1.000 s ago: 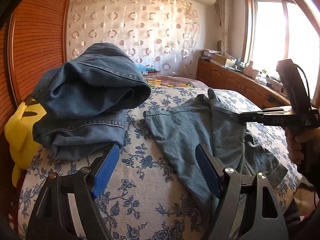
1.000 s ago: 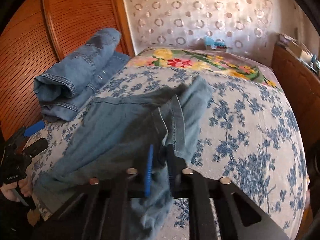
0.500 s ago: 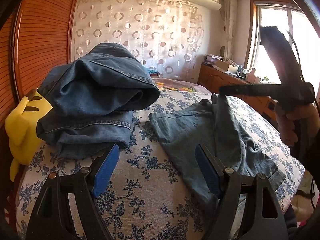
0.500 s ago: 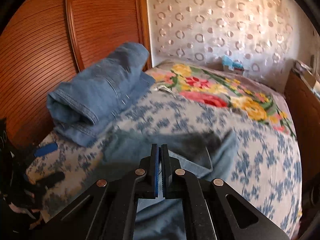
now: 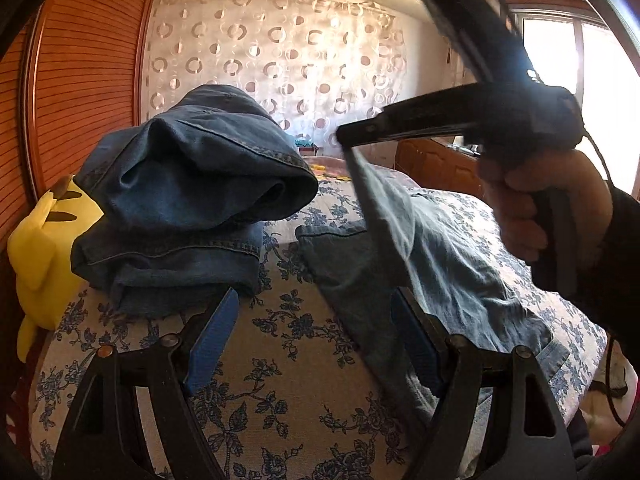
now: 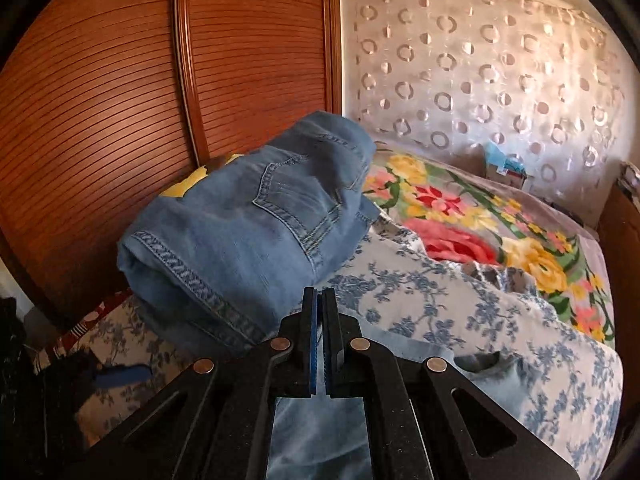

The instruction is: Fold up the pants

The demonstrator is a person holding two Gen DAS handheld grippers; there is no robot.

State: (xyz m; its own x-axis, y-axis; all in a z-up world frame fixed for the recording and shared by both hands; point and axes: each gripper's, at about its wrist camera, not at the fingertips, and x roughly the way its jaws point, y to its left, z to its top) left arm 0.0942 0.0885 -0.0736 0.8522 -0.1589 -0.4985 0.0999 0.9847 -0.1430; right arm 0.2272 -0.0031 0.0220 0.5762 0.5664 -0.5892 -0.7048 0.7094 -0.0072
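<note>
Pinched the right gripper [image 5: 348,136] tight shut on a thin edge of the pants [image 5: 452,264]. Held that edge up in the air, like the top of a little tent. Gripped the handle with a hand [image 5: 548,208] in a dark sleeve. Left the rest of the pants lying flat and a bit wrinkly on the bed [image 5: 280,400], on the blue flower sheet, toward the right side in the left camera's view.

Held the left gripper [image 5: 314,304] wide open, low over the sheet, with nothing between its blue pads [image 5: 216,332]. Pointed it at the strip of sheet between the pants and a pile of folded jeans [image 5: 192,200]. Found that pile just beside the pants, not touching them. Saw a yellow soft toy [image 5: 44,240] tucked behind the jeans, near the brown wooden doors [image 6: 120,80]. Saw a bright flower blanket [image 6: 460,216] farther back on the bed, and a curtain [image 5: 272,60] with rings on it behind that.
</note>
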